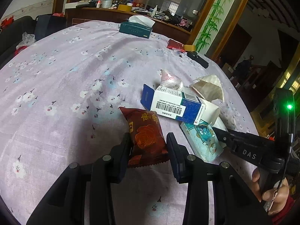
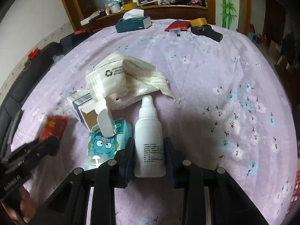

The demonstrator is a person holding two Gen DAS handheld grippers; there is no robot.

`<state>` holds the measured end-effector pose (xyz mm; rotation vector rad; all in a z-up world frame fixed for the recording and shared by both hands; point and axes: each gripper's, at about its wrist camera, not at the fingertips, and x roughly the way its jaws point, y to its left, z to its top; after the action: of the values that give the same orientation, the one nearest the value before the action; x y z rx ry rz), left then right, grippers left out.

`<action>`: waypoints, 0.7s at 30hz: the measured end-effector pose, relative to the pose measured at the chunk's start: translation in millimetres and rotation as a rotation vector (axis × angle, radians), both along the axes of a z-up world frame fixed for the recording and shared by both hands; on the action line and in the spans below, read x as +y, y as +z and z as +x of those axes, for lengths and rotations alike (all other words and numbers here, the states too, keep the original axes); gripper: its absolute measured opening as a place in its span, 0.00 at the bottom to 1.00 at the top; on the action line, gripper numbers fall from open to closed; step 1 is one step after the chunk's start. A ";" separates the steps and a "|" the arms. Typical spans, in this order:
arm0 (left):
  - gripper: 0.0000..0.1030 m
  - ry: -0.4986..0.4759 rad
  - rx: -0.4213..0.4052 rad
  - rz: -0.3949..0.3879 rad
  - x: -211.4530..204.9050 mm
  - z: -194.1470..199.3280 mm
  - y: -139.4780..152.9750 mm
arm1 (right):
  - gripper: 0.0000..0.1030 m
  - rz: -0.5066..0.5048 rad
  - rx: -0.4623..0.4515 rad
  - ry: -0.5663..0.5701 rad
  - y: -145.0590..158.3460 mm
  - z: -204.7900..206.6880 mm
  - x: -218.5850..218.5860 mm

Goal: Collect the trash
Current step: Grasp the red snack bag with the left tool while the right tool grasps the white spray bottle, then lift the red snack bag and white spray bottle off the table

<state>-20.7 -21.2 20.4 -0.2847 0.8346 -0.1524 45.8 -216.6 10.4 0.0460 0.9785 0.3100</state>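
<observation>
My left gripper (image 1: 148, 140) is shut on a dark red snack wrapper (image 1: 146, 136), seen at the left in the right wrist view (image 2: 54, 125). My right gripper (image 2: 149, 146) is shut on a white spray bottle (image 2: 149, 144) lying on the cloth. A blue and white medicine box (image 1: 174, 103) lies just beyond the wrapper, resting on a teal cartoon tissue pack (image 1: 203, 140). In the right wrist view the box (image 2: 84, 105) and the tissue pack (image 2: 106, 140) lie left of the bottle. A crumpled white paper bag (image 2: 123, 78) lies behind them. A small knotted plastic bag (image 1: 170, 80) lies beyond the box.
The table has a lilac flowered cloth (image 1: 75, 75). At the far edge sit a green tissue box (image 1: 136, 29), a red packet (image 1: 175, 45), a tape roll (image 1: 189, 47) and a black object (image 1: 198, 58). A cluttered wooden sideboard (image 1: 131, 13) stands behind.
</observation>
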 end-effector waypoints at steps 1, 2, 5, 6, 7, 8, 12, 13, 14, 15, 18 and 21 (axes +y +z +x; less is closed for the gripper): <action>0.36 0.002 -0.001 0.001 0.2 0.2 -0.1 | 0.32 0.004 0.005 -0.001 0.5 -2.2 -0.9; 0.36 0.003 -0.006 0.001 0.2 -0.6 0.5 | 0.32 0.020 0.014 -0.002 1.9 -5.6 -3.0; 0.36 0.002 -0.018 0.017 -2.0 -5.6 2.4 | 0.32 0.026 -0.004 -0.007 9.0 -22.6 -6.5; 0.36 0.001 -0.020 0.025 -3.0 -7.6 3.0 | 0.32 0.023 -0.009 -0.008 10.8 -28.9 -6.7; 0.36 -0.001 -0.024 0.034 -4.8 -11.0 3.5 | 0.32 0.028 -0.020 -0.007 13.9 -37.3 -7.7; 0.36 -0.007 -0.031 0.038 -6.5 -15.4 4.3 | 0.32 0.034 -0.030 -0.007 16.7 -44.5 -9.1; 0.36 -0.024 -0.061 0.048 -13.6 -34.9 11.2 | 0.32 0.074 -0.076 -0.018 29.5 -78.6 -16.1; 0.36 -0.028 -0.079 0.062 -16.7 -42.6 14.9 | 0.32 0.075 -0.096 -0.021 32.7 -88.6 -17.2; 0.36 -0.030 -0.093 0.071 -18.6 -48.0 17.6 | 0.32 0.070 -0.115 -0.024 34.9 -97.3 -18.0; 0.36 -0.030 -0.109 0.082 -20.9 -55.4 20.9 | 0.32 0.059 -0.137 -0.027 37.4 -108.6 -19.0; 0.36 -0.041 -0.137 0.097 -27.8 -73.4 25.9 | 0.32 0.071 -0.161 -0.043 40.5 -131.4 -25.9; 0.36 -0.062 -0.145 0.109 -38.5 -88.5 26.6 | 0.32 0.095 -0.161 -0.058 40.0 -147.5 -34.0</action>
<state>-109.2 -59.7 46.9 -0.1438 0.7056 -0.1823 -101.7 -250.6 50.4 0.1343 0.8006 0.3021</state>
